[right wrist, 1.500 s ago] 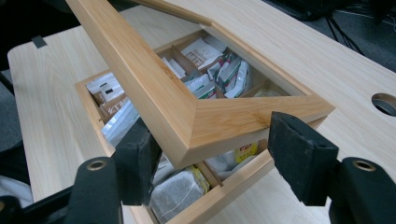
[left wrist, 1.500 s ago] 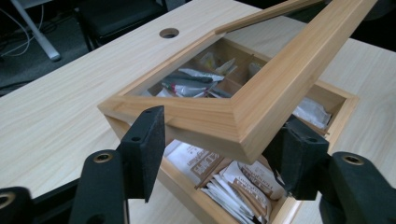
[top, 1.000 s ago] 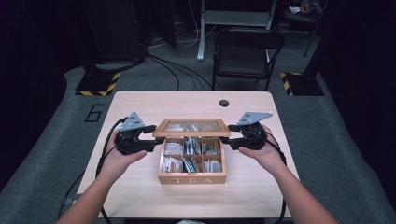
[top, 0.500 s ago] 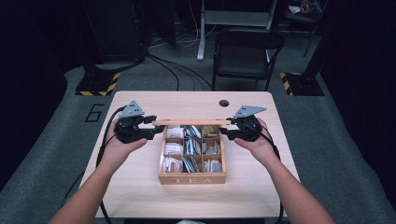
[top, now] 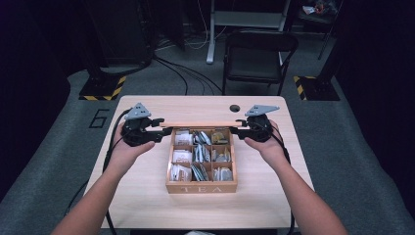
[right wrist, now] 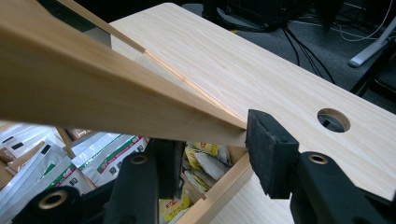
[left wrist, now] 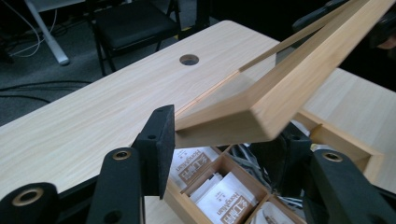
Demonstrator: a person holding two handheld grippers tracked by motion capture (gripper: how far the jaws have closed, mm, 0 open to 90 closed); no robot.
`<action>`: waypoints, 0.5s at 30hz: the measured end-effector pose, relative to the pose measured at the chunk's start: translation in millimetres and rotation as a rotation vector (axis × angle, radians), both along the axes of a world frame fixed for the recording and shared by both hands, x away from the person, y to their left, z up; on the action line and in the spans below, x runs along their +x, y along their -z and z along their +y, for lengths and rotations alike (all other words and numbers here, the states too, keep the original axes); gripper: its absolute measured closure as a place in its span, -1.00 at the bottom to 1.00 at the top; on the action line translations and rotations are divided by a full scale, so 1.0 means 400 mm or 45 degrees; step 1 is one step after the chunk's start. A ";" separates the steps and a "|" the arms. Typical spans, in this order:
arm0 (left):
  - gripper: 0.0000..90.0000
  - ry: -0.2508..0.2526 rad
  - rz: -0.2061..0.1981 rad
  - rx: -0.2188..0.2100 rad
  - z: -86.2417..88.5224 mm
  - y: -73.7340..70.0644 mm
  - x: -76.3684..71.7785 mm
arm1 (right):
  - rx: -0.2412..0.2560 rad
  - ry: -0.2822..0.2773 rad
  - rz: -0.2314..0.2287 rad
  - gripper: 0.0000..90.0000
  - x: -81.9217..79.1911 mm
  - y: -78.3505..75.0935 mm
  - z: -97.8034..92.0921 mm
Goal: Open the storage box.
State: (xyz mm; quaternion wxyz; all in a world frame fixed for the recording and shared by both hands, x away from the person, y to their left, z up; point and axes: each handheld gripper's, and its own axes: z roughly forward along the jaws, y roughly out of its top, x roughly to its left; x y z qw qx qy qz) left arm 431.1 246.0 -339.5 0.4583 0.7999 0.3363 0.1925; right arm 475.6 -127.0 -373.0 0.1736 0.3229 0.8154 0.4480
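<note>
High view: a wooden tea box [top: 201, 185] (the word TEA on its front wall) stands at the middle of a light wooden table [top: 147, 200], its nine compartments filled with tea sachets [top: 182, 156]. The lid [top: 200, 124] is raised on its rear edge and appears nearly edge-on as a thin strip above the back row. The left gripper [top: 161, 132] clamps the lid's left end; the right gripper [top: 239, 128] clamps its right end, each held in one of the person's hands.

Left gripper view: the two black jaws close on the lid's corner [left wrist: 243, 119], with sachets below.

Right gripper view: the jaws pinch the lid's wooden frame [right wrist: 116, 107] above the open compartments; a cable hole [right wrist: 333, 120] lies farther off in the tabletop.
</note>
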 end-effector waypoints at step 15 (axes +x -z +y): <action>0.22 -0.105 -0.003 0.022 -0.017 0.070 0.072 | 0.055 0.008 0.028 0.26 0.020 -0.003 -0.006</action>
